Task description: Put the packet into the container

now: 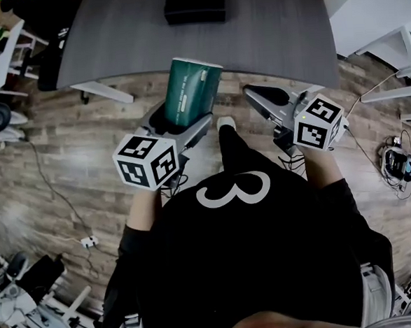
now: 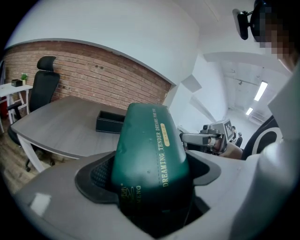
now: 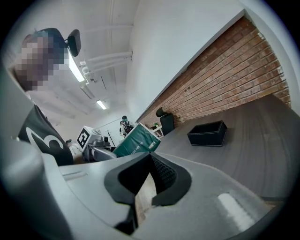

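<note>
Currently my left gripper (image 1: 185,118) has its 2 jaws clamped on the lower part of the dark green packet (image 1: 192,89); in the left gripper view the black pads (image 2: 99,175) press into both flanks of it, and gold lettering reading "DREAMING TENDER" runs along its side; the rest of the packet sticks out past the jaw tips toward the table (image 1: 113,47). From the head view the packet hangs over the wooden floor (image 1: 78,144), with its far end at the table's near edge. The container (image 1: 194,5), a black open-topped box, sits on the far side of that grey table, well apart from the packet. My right gripper (image 1: 260,96) is held just beside the left one, to the packet's right and not touching it; in the right gripper view its jaw tips meet, with only a thin wedge of floor showing behind them and nothing between them. The marker cubes (image 1: 147,160) on both grippers sit close in front of my chest. A black office chair (image 2: 44,79) stands at the table's left end, before a brick wall (image 2: 103,70).
</note>
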A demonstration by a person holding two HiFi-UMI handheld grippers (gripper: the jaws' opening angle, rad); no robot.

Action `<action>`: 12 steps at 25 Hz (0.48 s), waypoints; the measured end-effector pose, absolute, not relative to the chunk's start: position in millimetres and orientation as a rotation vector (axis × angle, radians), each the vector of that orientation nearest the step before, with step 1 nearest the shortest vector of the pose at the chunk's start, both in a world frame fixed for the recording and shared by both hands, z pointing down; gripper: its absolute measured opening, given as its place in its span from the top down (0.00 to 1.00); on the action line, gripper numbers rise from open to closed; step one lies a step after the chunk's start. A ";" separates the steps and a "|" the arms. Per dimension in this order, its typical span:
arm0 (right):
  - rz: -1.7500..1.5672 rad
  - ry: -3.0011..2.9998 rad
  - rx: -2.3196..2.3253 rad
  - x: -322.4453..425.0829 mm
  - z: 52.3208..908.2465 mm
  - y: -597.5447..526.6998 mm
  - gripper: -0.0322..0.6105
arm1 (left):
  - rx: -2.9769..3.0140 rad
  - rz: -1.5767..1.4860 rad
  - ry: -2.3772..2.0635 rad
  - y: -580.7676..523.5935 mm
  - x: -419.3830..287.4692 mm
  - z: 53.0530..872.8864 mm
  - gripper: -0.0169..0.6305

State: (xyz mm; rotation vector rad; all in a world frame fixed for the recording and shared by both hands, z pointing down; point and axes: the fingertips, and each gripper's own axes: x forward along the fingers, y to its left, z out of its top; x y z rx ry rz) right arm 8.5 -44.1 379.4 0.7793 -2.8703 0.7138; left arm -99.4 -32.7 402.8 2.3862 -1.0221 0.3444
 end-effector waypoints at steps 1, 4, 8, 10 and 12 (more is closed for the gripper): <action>0.719 -2.877 0.783 10.0 379.2 -56.8 0.95 | 2.390 0.346 -1.022 -44.8 -98.4 401.7 0.27; 0.746 -2.897 0.783 16.7 376.8 -99.5 0.95 | 2.409 0.380 -1.012 -84.8 -92.0 397.3 0.27; 0.720 -2.915 0.797 21.9 368.5 -119.7 0.95 | 2.451 0.360 -0.962 -105.2 -85.7 385.1 0.27; 0.718 -2.928 0.813 28.5 365.9 -137.9 0.95 | 2.446 0.325 -0.945 -125.2 -82.0 378.1 0.27; 0.741 -2.927 0.828 39.4 364.1 -171.9 0.95 | 2.445 0.331 -0.948 -162.3 -74.8 371.7 0.27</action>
